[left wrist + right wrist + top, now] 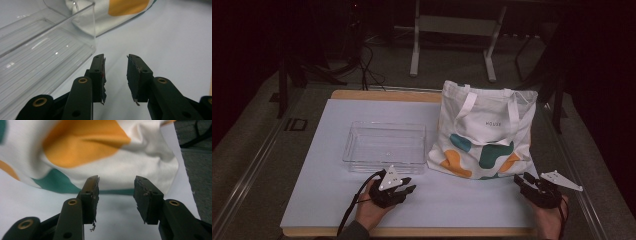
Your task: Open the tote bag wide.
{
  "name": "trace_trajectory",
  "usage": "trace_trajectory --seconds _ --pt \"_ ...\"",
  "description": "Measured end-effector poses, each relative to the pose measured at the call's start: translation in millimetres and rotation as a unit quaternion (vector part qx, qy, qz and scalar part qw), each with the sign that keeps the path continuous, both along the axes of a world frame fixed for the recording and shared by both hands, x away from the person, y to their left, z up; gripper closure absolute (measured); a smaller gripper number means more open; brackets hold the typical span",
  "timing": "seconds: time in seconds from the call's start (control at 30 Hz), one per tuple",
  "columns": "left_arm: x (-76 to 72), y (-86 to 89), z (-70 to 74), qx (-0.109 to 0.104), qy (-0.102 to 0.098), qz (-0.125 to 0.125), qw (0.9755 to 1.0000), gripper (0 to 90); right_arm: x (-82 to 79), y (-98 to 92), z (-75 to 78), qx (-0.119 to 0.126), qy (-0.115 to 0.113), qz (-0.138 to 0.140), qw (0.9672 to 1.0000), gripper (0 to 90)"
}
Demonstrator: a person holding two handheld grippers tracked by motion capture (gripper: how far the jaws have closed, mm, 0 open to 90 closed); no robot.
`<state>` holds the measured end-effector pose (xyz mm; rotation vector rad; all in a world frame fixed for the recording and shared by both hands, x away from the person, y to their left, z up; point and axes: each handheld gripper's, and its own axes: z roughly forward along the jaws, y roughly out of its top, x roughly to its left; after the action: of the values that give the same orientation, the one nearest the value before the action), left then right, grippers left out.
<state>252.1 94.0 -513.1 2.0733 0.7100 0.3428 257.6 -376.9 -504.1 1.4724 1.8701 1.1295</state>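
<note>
Left tool and right tool both parted, gripping nothing.

Resting low on the white counter, left tool just short of the clear plastic tray's near corner, right tool close to the tote bag's lower right corner without touching. Lying flat at the counter's right, straps and mouth toward the far edge, bottom toward the person; long axis running near to far, tilted slightly.

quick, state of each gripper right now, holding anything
left gripper: open, nothing between its jaws, beside the clear tray.
right gripper: open, holding nothing, pointed at the tote bag.
</note>
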Motion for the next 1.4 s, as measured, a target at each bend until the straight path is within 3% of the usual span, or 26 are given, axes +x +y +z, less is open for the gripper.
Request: trace_trajectory --seconds 0.1,0.23,0.4,0.5,0.67,0.9,1.1,1.4 --pt "0.5 0.3 4.0 -0.006 0.004 -0.002 1.0000 67.2 -0.8 -0.7 7.5 0.007 -0.006 0.006 0.9999 55.4" --pt "1.8 -1.0 9.4 -0.005 0.011 -0.006 0.9999 67.3 1.8 -4.4 15.8 0.041 -0.009 0.017 0.9990 55.3" --pt "4.5 -2.7 16.1 -0.004 0.003 -0.018 0.9998 67.2 8.1 -6.4 27.5 0.032 -0.007 0.021 0.9992 54.9" --pt "7.0 -3.8 19.8 -0.004 -0.001 -0.021 0.9998 67.6 10.7 -6.4 31.8 0.041 -0.006 0.029 0.9987 54.5" --pt "10.6 -6.3 27.7 -0.020 -0.008 -0.023 0.9995 68.4 16.6 -4.3 34.3 0.044 0.003 0.045 0.9980 52.7" --pt "16.8 -11.3 40.9 -0.014 -0.020 -0.031 0.9992 67.4 22.7 -1.7 40.9 0.046 0.001 0.049 0.9978 50.0" --pt "25.1 -14.4 47.5 -0.021 -0.020 -0.031 0.9991 67.2 29.7 1.2 47.9 0.043 -0.002 0.055 0.9976 48.3" --pt "36.9 -20.9 59.1 -0.019 -0.033 -0.031 0.9988 65.3 45.9 3.1 58.1 0.062 0.003 0.076 0.9952 43.6"
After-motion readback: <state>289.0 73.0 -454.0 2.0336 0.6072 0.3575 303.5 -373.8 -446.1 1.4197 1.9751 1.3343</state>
